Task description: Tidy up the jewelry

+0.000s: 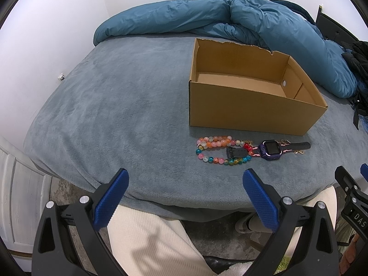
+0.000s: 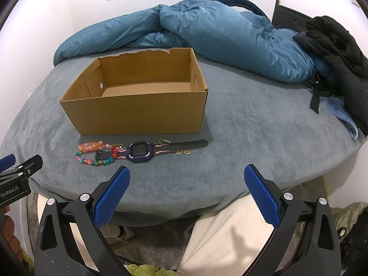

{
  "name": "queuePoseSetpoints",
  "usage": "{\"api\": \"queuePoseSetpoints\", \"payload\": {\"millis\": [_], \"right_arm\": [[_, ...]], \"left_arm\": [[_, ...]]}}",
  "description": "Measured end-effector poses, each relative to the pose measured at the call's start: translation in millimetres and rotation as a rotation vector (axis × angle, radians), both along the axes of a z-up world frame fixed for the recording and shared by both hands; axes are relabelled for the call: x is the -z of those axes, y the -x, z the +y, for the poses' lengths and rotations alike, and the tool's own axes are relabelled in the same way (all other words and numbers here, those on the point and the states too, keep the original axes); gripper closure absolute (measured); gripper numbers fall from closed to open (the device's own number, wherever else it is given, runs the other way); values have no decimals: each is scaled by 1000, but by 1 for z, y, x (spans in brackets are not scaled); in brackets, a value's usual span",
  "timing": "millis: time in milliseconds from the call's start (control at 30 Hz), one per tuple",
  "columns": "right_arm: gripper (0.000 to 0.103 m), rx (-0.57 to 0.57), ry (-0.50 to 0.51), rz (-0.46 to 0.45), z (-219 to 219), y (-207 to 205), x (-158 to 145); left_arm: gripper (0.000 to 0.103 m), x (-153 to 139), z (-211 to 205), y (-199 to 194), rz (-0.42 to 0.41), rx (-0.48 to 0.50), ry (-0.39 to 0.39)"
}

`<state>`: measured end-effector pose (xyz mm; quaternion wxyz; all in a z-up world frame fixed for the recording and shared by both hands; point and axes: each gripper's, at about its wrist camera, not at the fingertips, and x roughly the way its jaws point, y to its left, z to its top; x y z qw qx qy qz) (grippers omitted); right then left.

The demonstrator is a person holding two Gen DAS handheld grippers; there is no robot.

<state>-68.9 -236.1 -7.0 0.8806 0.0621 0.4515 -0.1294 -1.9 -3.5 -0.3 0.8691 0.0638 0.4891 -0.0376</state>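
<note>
Left wrist view takes in the whole bed (image 1: 115,105), its grey-blue fleece cover spread flat and a rumpled teal duvet (image 1: 230,20) bunched along the far side. On the right wrist view a black jacket (image 2: 340,53) is heaped at the bed's right end, against the duvet. An open cardboard box (image 1: 248,108) sits on the cover, its far wall torn ragged along the top, nothing visible on the part of its floor that shows. Just in front of the box, close to its near wall, lies the jewelry in a short row: a string of coloured glass beads (image 1: 214,151) looped on the left, a purple child's watch (image 1: 270,152) with a pink-and-black strap stretched out flat on the right, one strap end lying across the bead loop, and a thin gold chain (image 2: 184,153) showing from under the watch strap. Both tools hang over the near edge of the bed, above cream trousers (image 1: 156,237). The left gripper (image 1: 186,179) has its blue pads spread wide and empty; the right gripper (image 2: 187,174) is spread just as wide, nothing between its pads.
</note>
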Motion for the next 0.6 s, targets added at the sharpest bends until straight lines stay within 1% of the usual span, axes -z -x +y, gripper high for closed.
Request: {"api": "queuePoseSetpoints", "payload": {"millis": [600], "right_arm": [[8,2,-1,1,-1,-1,2]], "left_arm": [[6,3,-1,0,7,2,-3]]}}
